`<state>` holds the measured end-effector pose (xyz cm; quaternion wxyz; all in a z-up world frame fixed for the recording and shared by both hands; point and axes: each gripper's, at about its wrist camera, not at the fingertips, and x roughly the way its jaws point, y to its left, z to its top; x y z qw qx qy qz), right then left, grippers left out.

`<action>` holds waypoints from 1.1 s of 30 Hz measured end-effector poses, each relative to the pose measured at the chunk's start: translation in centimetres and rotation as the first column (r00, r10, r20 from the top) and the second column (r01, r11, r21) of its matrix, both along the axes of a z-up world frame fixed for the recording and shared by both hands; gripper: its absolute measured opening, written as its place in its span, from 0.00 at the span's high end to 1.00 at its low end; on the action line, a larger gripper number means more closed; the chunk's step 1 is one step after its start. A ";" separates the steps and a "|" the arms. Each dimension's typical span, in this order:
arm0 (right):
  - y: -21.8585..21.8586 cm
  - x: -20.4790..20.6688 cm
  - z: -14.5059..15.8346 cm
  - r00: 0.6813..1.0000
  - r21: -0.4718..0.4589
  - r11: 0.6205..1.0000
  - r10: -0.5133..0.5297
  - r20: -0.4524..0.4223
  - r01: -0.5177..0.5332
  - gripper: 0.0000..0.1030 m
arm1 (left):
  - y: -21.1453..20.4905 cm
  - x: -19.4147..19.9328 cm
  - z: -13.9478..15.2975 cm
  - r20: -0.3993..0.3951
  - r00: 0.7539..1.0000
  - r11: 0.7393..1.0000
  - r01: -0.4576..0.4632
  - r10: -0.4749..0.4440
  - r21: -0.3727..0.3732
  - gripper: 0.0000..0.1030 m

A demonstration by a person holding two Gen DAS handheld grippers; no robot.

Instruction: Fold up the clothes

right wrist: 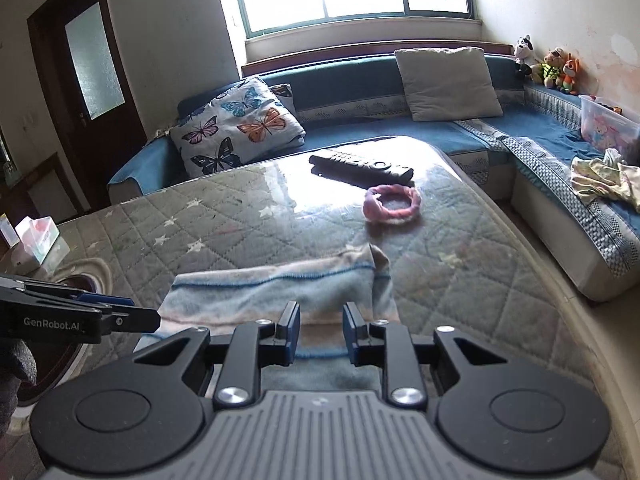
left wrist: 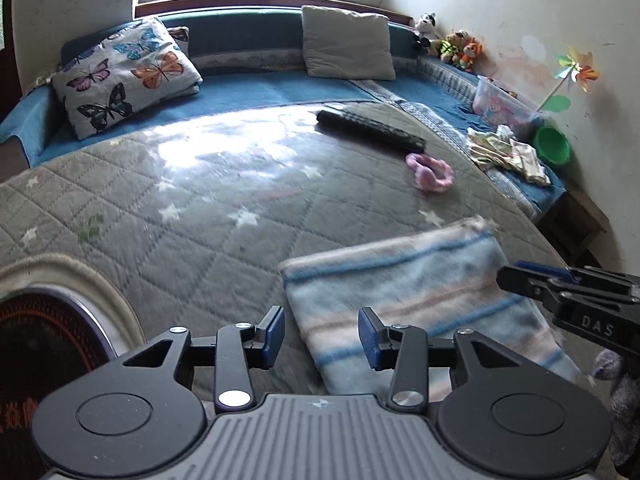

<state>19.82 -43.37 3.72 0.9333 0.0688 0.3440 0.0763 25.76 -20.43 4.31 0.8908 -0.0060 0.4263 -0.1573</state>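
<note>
A folded light-blue cloth with blue and pink stripes (left wrist: 420, 292) lies on the near right part of the quilted grey table (left wrist: 200, 216). My left gripper (left wrist: 322, 338) is open, low over the cloth's left edge, with nothing between its blue pads. In the right wrist view the same striped cloth (right wrist: 280, 288) lies just ahead of and under my right gripper (right wrist: 323, 334), which is open with the cloth's near edge showing in the gap. The right gripper (left wrist: 508, 276) enters the left wrist view from the right, above the cloth. The left gripper (right wrist: 152, 320) shows at the left edge.
A black remote (right wrist: 360, 166) and a pink fuzzy ring (right wrist: 392, 202) lie farther back on the table. A blue sofa (right wrist: 460, 136) wraps around the far and right sides, with cushions, crumpled pale clothes (right wrist: 604, 178) and a plastic box. A tissue box (right wrist: 36, 240) stands far left.
</note>
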 end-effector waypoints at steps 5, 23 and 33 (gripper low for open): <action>0.2 1.7 -0.7 1.000 0.006 1.000 -0.008 -0.002 0.008 0.77 | 0.2 2.4 -0.9 -0.003 0.999 0.999 -0.039 0.039 0.010 0.58; 0.2 -1.0 -0.6 0.999 -0.022 1.000 0.014 -0.037 -0.015 0.73 | 1.5 -0.3 -1.1 -0.002 1.000 0.999 -0.020 0.020 0.025 0.54; -0.1 -8.0 -0.1 0.999 -0.019 0.999 0.037 -0.023 -0.037 0.73 | 1.2 -7.4 0.0 0.011 0.999 0.999 0.041 -0.041 -0.007 0.47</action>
